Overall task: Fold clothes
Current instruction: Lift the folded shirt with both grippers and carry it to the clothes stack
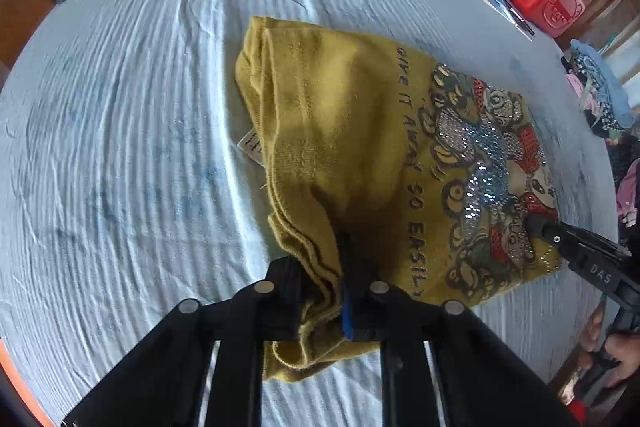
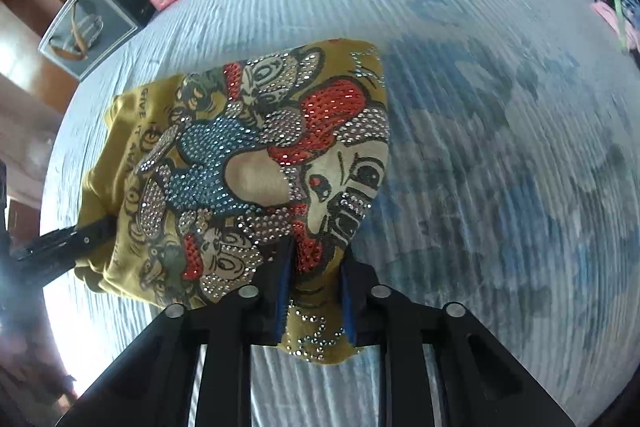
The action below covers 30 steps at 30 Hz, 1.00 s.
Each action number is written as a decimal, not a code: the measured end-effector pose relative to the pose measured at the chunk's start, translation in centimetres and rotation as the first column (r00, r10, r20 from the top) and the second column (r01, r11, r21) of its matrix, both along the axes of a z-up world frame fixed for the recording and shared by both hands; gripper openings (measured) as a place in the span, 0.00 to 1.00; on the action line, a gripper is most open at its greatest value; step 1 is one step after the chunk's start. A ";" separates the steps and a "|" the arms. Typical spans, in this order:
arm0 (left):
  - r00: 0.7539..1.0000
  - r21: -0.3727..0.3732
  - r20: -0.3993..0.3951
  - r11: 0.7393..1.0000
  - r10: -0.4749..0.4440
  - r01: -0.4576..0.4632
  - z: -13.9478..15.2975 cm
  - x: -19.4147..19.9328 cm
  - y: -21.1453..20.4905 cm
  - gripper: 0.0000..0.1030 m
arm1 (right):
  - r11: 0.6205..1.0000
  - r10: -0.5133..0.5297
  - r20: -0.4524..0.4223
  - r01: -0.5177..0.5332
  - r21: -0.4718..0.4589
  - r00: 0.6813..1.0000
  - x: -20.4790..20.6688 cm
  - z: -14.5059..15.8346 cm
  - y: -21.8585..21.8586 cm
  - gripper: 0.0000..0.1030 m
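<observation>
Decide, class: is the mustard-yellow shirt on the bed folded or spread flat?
Folded. The shirt lies doubled into a compact bundle, with stacked hem layers at its near edge, on the white bedsheet.

My left gripper (image 1: 320, 291) points steeply down, jaws clamped on cloth; my right gripper (image 2: 316, 291) does likewise; a hand (image 1: 612, 351) grips its handle.

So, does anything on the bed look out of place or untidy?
Mostly no. The mustard shirt is partly folded, but a white tag sticks out from its left edge, and the layers there are bunched unevenly. Both grippers pinch its near edge.
</observation>
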State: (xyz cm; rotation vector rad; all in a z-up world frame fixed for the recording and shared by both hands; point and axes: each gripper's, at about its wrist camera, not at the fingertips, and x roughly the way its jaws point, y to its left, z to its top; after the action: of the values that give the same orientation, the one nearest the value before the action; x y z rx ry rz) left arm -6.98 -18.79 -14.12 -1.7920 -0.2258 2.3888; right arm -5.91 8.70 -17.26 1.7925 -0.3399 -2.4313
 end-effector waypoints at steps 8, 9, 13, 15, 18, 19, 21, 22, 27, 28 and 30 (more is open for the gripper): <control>0.997 0.095 0.002 0.992 0.081 -0.081 0.2 0.2 -1.7 0.10 | 0.997 0.054 -0.025 -0.052 0.060 0.998 -0.2 0.4 -1.1 0.16; 0.996 0.098 -0.004 0.991 0.092 -0.091 0.6 0.4 -1.7 0.09 | 0.995 0.067 -0.031 -0.064 0.074 0.997 -0.2 0.8 -1.4 0.15; 0.992 0.110 -0.090 0.991 0.084 -0.074 4.5 1.2 -0.9 0.09 | 0.991 0.102 -0.082 -0.093 0.100 0.991 -0.1 3.6 -1.3 0.15; 0.990 0.124 -0.127 0.991 0.059 -0.043 6.9 1.3 0.0 0.09 | 0.991 0.108 -0.128 -0.096 0.096 0.986 0.2 6.0 -0.4 0.15; 0.982 0.127 -0.186 0.992 0.015 0.009 9.7 1.0 1.9 0.09 | 0.989 0.110 -0.203 -0.088 0.117 0.973 0.8 9.7 1.3 0.14; 0.980 0.127 -0.200 0.992 0.000 0.026 10.4 0.9 2.9 0.09 | 0.988 0.110 -0.225 -0.083 0.127 0.968 0.9 10.8 1.8 0.14; 0.975 0.129 -0.220 0.990 -0.029 0.058 11.3 0.4 5.3 0.09 | 0.986 0.109 -0.259 -0.070 0.153 0.960 1.1 12.9 3.8 0.14; 0.972 0.129 -0.230 0.989 -0.043 0.074 11.8 0.2 6.5 0.09 | 0.985 0.104 -0.270 -0.063 0.159 0.957 1.3 13.6 4.9 0.14; 0.958 0.116 -0.266 0.983 -0.106 0.141 13.0 -0.5 13.8 0.09 | 0.987 0.068 -0.287 -0.022 0.162 0.955 1.4 15.4 11.4 0.14; 0.955 0.110 -0.272 0.982 -0.117 0.152 13.1 -1.0 15.8 0.09 | 0.987 0.063 -0.290 -0.016 0.162 0.955 1.5 15.7 12.9 0.14; 0.951 0.097 -0.279 0.982 -0.131 0.163 12.9 -2.0 20.5 0.09 | 0.986 0.063 -0.300 -0.013 0.167 0.952 1.4 16.1 16.3 0.14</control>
State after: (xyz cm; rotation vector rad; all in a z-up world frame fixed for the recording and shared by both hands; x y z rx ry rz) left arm -8.95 1.72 -1.19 -1.3601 -0.1899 2.4225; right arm -4.53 24.98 -1.15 1.4237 -0.0788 -2.7213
